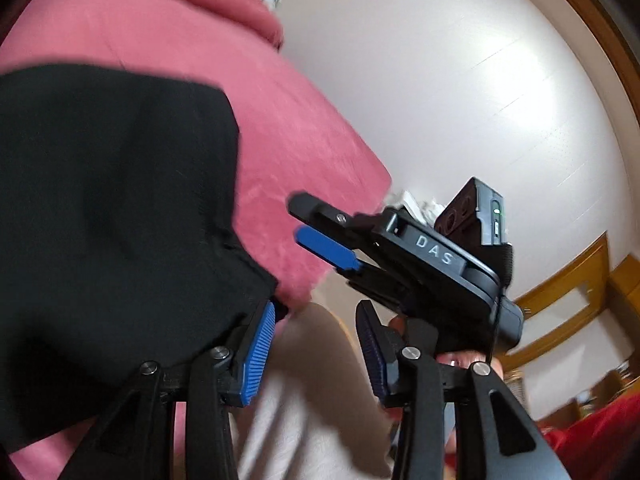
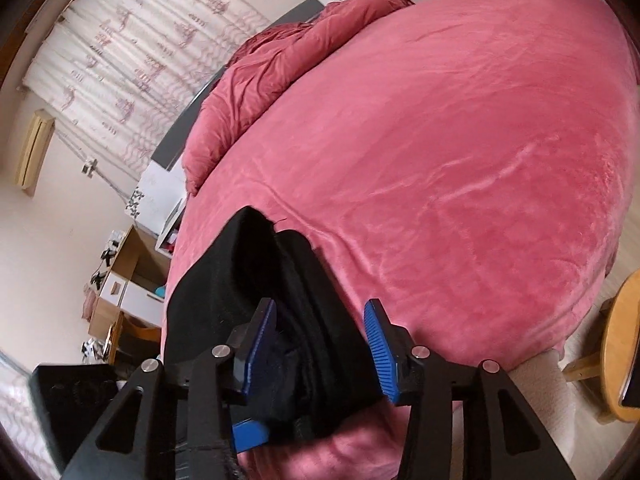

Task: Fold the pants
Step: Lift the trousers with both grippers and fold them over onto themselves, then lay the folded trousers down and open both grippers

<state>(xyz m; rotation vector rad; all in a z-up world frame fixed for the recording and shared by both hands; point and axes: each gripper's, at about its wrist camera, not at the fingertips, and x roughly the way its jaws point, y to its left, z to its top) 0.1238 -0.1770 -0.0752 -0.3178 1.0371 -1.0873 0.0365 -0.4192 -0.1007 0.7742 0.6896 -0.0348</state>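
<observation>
Both wrist views look close along their tongs, sharing the pink bed (image 2: pixel 460 152)

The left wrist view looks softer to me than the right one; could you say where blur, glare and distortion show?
Left wrist view: motion smear on the black pants and pink bedspread, a bright glare patch on the wall. Right wrist view: sharper, evenly lit, bedspread bulging from fisheye curvature, dark vignette in the corners.

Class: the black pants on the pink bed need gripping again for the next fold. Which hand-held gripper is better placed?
Right hand-held gripper: the pants lie between its open pads. The left hand-held gripper stands open beside them.
</observation>
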